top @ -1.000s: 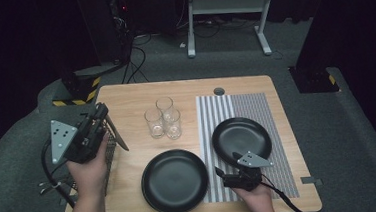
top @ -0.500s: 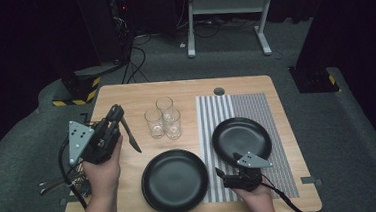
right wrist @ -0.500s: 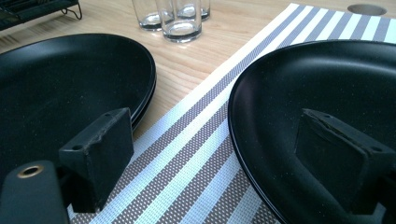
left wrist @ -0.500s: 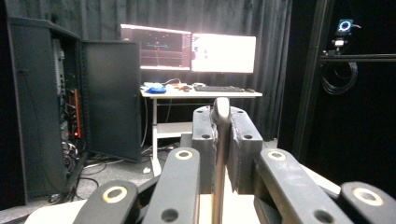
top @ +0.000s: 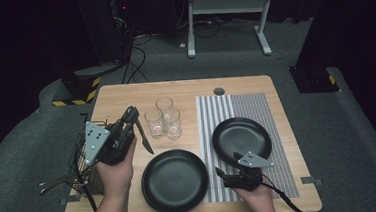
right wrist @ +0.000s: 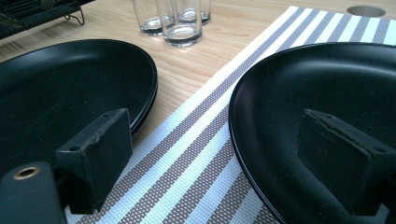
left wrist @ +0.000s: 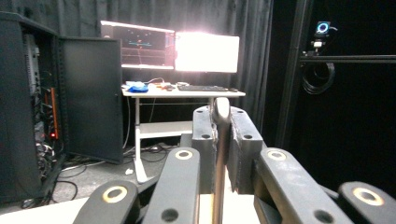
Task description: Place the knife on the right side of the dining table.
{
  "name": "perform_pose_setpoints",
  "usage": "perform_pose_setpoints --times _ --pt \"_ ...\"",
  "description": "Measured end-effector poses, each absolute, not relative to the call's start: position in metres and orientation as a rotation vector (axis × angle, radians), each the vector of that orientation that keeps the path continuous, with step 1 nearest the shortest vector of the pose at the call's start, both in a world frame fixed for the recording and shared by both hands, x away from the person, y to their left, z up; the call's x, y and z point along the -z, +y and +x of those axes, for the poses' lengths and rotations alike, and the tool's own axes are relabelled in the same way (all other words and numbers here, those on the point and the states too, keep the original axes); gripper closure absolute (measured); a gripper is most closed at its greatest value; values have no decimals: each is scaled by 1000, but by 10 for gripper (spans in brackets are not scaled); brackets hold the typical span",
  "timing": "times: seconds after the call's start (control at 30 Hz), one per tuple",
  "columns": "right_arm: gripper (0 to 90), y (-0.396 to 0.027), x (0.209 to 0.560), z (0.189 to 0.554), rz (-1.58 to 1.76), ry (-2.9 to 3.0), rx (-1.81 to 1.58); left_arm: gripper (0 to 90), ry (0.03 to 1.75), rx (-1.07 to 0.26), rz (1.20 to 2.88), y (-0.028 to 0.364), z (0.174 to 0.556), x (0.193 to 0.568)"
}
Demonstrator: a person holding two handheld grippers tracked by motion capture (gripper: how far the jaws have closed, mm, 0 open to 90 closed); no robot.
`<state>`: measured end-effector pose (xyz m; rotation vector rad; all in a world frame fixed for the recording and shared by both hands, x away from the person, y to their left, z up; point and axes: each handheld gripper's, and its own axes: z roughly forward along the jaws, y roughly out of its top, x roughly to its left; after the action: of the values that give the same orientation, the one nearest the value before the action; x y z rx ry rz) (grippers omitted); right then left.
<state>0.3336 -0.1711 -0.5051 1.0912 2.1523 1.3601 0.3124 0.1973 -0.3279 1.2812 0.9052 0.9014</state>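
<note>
My left gripper [top: 132, 113] hovers over the left part of the wooden table [top: 120, 98], shut on a thin piece of cutlery [top: 145, 141] that looks like a knife and hangs down toward the right. In the left gripper view the metal strip [left wrist: 218, 158] stands pinched between the jaws of that gripper [left wrist: 219, 112]. My right gripper [top: 227, 176] rests low on the striped mat [top: 278, 130], open with nothing in it. In the right gripper view its open jaws [right wrist: 219, 149] frame the mat [right wrist: 196, 154], between one black plate [right wrist: 60, 88] and another [right wrist: 327, 84].
Three clear glasses [top: 162, 120] stand close together just right of the left gripper. One black plate [top: 173, 181] lies on bare wood, the other [top: 241, 137] on the mat. A wire cutlery rack [top: 82, 161] with utensils sits at the table's left edge.
My left gripper has carried the cutlery to the right, away from the rack and toward the glasses and the near plate. The right gripper has stayed put.
</note>
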Motion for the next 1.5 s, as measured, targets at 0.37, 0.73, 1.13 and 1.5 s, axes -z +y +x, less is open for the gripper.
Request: perform_pose_setpoints --times 0.37,0.73,1.13,1.5 --pt "105 -170 505 333 1096 2159 -1365 828 881 -872 1293 184 313 330" --pt "106 -169 506 333 1083 2169 -1339 828 867 -852 1310 171 317 331" --pt "106 -170 505 332 1084 2149 -1354 828 851 -840 1316 163 317 330" --pt "107 -170 505 333 1083 2148 -1357 828 825 -825 1330 150 321 331"
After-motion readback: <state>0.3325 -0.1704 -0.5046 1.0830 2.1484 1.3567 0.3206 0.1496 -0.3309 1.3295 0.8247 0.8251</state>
